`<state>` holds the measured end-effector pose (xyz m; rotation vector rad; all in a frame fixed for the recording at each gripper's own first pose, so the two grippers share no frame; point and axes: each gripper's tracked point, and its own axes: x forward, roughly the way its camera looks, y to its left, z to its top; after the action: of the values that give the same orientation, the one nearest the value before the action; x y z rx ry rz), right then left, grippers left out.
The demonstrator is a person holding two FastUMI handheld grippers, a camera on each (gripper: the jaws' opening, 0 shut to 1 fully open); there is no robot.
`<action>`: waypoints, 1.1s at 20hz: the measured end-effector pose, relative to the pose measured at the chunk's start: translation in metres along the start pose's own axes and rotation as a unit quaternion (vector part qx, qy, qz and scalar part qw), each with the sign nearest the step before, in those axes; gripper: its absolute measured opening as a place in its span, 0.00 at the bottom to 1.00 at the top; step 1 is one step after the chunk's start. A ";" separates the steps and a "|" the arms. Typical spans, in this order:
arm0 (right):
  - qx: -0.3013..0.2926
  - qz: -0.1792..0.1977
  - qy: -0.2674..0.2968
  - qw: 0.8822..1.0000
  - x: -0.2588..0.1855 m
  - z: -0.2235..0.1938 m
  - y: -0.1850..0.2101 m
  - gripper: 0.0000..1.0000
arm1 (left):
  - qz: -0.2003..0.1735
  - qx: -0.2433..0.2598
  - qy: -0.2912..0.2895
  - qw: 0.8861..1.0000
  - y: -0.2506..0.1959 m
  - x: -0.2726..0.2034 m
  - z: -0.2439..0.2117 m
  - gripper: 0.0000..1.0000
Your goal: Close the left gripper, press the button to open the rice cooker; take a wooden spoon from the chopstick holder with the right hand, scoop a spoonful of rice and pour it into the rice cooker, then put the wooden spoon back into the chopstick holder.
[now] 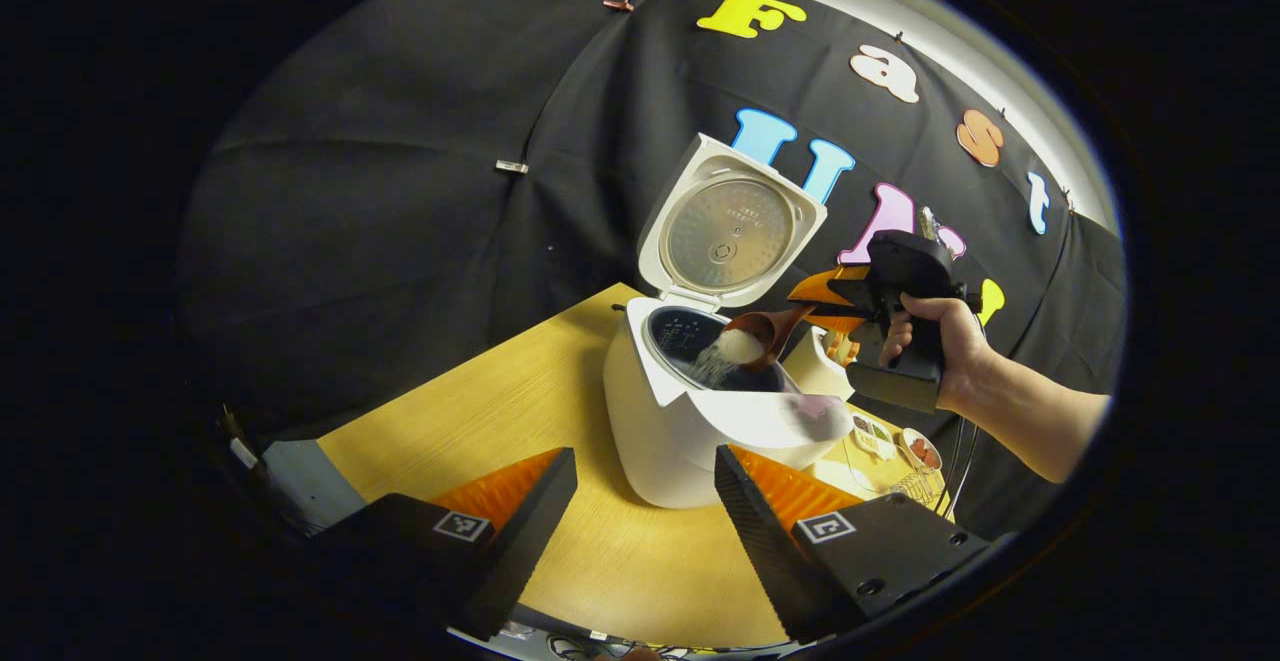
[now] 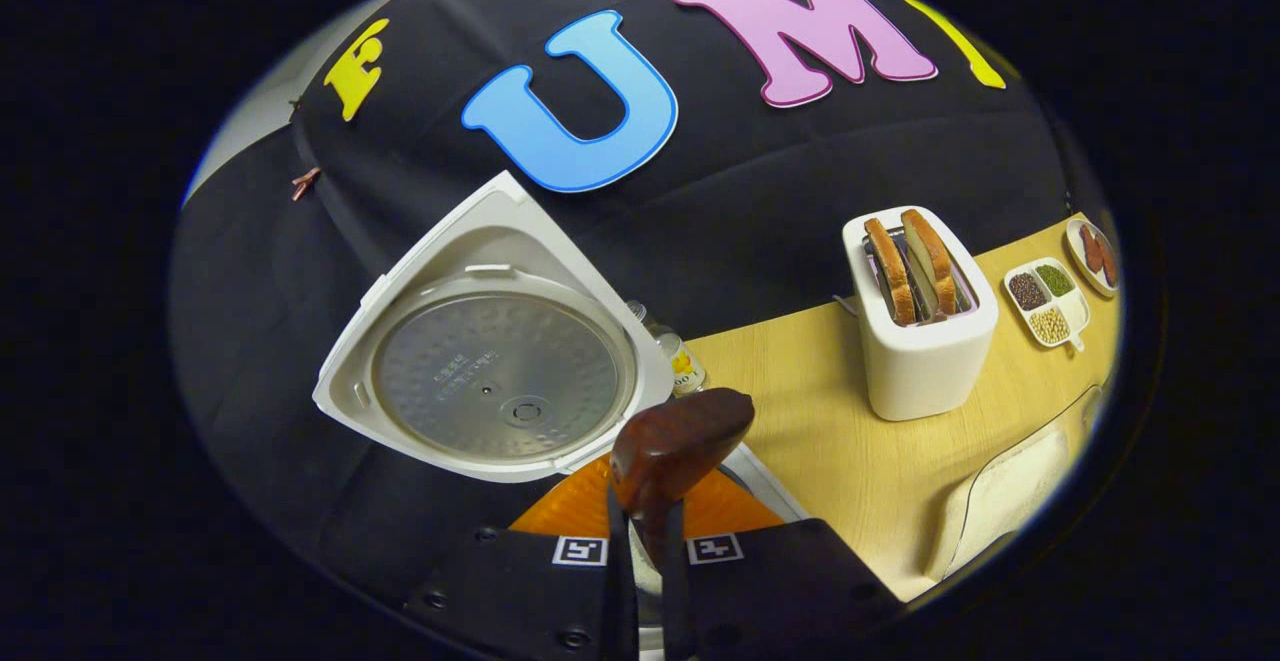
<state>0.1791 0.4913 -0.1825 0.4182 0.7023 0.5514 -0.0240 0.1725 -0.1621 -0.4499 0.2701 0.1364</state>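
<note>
Over the open rice cooker [image 1: 690, 411] the right gripper [image 1: 835, 306] holds the wooden spoon [image 1: 765, 331] by its handle, both fingers pinched on it; bowl tipped down-left w/ white rice [image 1: 735, 346] spilling into the dark inner pot. Lid [image 1: 730, 226] stands upright at the far side, metal inner plate facing the near side. In the right gripper view the spoon [image 2: 675, 451] sticks out between the clamped fingers, seen from its back, lid [image 2: 490, 356] just beyond on the left.

Left gripper [image 1: 640, 501] hangs near, in front of the cooker, fingers wide apart & holding nothing, table [image 1: 520, 411] showing between them.

Handling, as I judge it: spoon is stiff, light, smooth wood, so it can twist in a 2-finger pinch; grip mid-handle, flat sides to the pads, & keep pressure firm while tilting. Rice is loose & pours fast; a slow roll over the pot's centre should keep grains off the rim. Cooker is bulky, prob. stable enough not to shift.

Right of the cooker: toaster [image 2: 920, 316] w/ 2 bread slices, a divided dish [image 2: 1048, 303] of beans, well apart from the pour. Chopstick holder: can't pick it out w/ certainty.
</note>
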 end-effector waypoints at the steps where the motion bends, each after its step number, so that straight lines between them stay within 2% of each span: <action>1: -0.009 0.001 -0.005 1.000 0.002 0.000 0.000 0.14 | 0.001 -0.003 0.002 1.000 0.001 -0.002 -0.002 0.96; 7: -0.071 0.017 -0.027 0.997 0.009 0.003 0.006 0.14 | 0.006 -0.004 0.012 1.000 0.001 -0.004 -0.005 0.96; 10: -0.132 0.028 -0.029 0.990 0.010 -0.006 0.011 0.14 | 0.000 0.016 0.010 1.000 -0.004 -0.003 -0.001 0.98; 13: -0.203 0.045 -0.030 0.978 0.004 -0.018 0.019 0.14 | -0.004 0.030 0.015 0.999 -0.009 0.001 -0.001 0.96; 17: -0.256 0.076 -0.034 0.963 -0.001 -0.024 0.035 0.14 | -0.014 0.045 0.021 0.999 -0.014 0.000 -0.001 0.96; 22: -0.330 0.113 -0.045 0.936 -0.013 -0.033 0.055 0.14 | -0.011 0.045 0.019 0.999 -0.006 -0.003 0.002 0.96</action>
<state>0.1295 0.5318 -0.1692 -0.1106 0.3459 0.9374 -0.0256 0.1672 -0.1570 -0.3655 0.3083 0.0937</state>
